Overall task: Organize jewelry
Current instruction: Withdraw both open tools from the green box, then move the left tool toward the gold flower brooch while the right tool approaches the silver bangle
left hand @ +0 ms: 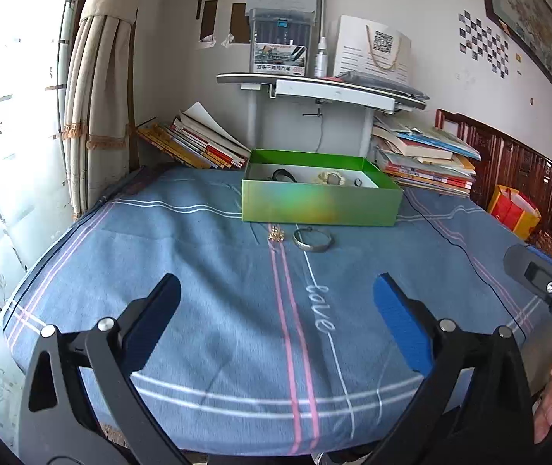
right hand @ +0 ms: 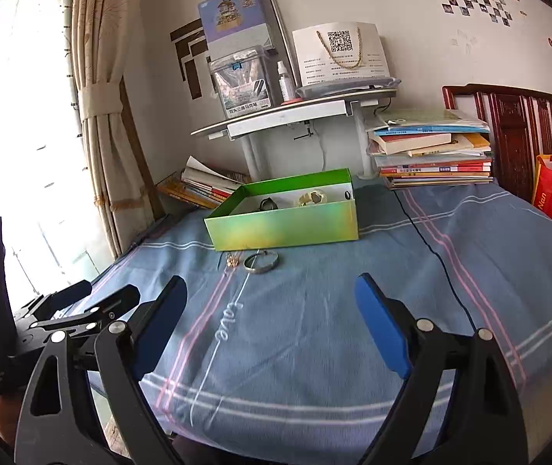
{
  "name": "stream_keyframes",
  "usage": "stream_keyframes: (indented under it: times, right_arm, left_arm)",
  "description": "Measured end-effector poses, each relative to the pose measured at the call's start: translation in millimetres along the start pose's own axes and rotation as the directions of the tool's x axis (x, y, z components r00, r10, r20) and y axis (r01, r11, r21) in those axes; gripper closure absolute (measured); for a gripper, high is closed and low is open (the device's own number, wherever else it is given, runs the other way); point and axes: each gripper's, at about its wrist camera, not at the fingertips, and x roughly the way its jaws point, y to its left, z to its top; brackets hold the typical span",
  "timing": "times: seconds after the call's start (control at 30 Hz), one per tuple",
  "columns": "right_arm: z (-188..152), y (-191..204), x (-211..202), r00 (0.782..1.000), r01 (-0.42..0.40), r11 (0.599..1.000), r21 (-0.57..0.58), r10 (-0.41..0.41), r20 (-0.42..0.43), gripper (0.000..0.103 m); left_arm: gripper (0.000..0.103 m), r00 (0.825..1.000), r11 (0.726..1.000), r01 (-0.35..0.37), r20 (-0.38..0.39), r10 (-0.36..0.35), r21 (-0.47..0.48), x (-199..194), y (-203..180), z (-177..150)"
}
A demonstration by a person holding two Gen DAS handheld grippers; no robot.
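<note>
Nearest, the left gripper (left hand: 277, 290) and the right gripper (right hand: 270, 294) both stand spread wide with nothing between their blue-padded fingers, above a blue-grey checked cloth (left hand: 206, 310). Farther on, a silver metal bangle (left hand: 312, 239) and a small gold-coloured trinket (left hand: 276, 235) lie just beside each other on the cloth, close before the shallow green cardboard box (left hand: 320, 203). Inside its white floor sit a dark strap-like band (left hand: 284, 175), a pale beaded piece (left hand: 331, 177) and a small dark ring (left hand: 358, 182); the near wall cuts them partly off, and their detail is too small to read.
</note>
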Motion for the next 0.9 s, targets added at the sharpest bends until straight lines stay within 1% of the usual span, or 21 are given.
stream_keyframes:
  times: [0.27,0.4,0.9]
  right_arm:
    - [-5.3,2.4,-6.9,1.0,0.009,1.0,0.001,-0.009,-0.002,0.016]
    - [-5.1,6.8,-6.6,1.0,0.006,1.0,-0.021,-0.006,-0.004,0.016]
    - [-5.8,4.1,-1.0,1.0,0.008,1.0,-0.012,-0.008,-0.021,0.016]
  left_arm:
    - [0.004,1.0,1.0,0.007,-0.003,-0.007,0.019,-7.7,-3.9,-3.6]
    - [0.004,1.0,1.0,0.009,-0.004,-0.009,0.025,-9.0,-3.8,-2.9]
    - [0.004,1.0,1.0,0.011,-0.026,-0.01,0.022,-1.5,-2.5,-2.3]
